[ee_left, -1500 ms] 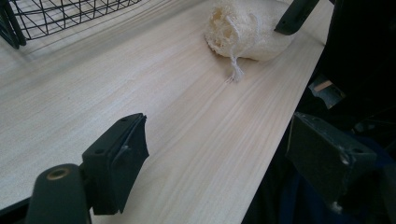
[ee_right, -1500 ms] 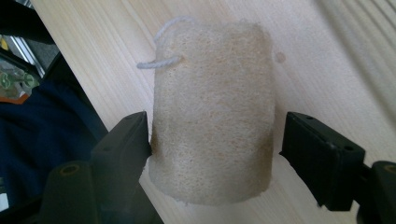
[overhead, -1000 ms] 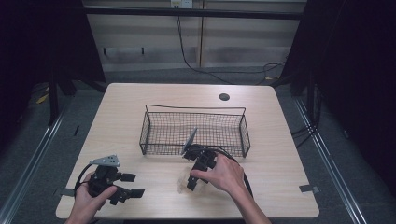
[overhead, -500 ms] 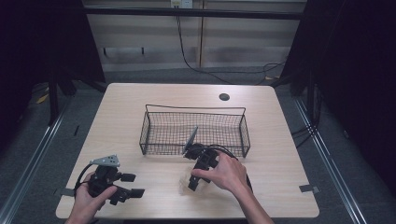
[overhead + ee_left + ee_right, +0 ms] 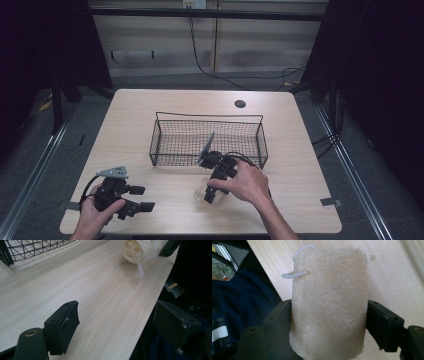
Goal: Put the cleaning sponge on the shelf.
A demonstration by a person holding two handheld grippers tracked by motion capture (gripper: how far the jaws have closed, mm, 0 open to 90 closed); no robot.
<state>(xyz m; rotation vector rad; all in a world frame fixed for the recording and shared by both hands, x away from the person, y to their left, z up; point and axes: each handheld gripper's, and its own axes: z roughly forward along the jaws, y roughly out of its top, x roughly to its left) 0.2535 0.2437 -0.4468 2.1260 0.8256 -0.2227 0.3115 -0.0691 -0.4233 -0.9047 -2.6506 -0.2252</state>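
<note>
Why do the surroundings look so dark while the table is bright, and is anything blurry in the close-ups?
In the high view, light falls on the table while the room's sides sink into black. In the right gripper view, the loofah between the right gripper pads is sharp, its fibres plain. In the left gripper view, the near pads look soft and dim, and the wire basket casts faint shadows.

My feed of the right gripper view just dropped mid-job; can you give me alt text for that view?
A pale beige, fibrous loofah sponge cylinder with a white string loop at its top sits between the right gripper's two black fingers, which press against both its sides. Behind it lies the light wooden table, with dark blue fabric past the table edge at left.
</note>
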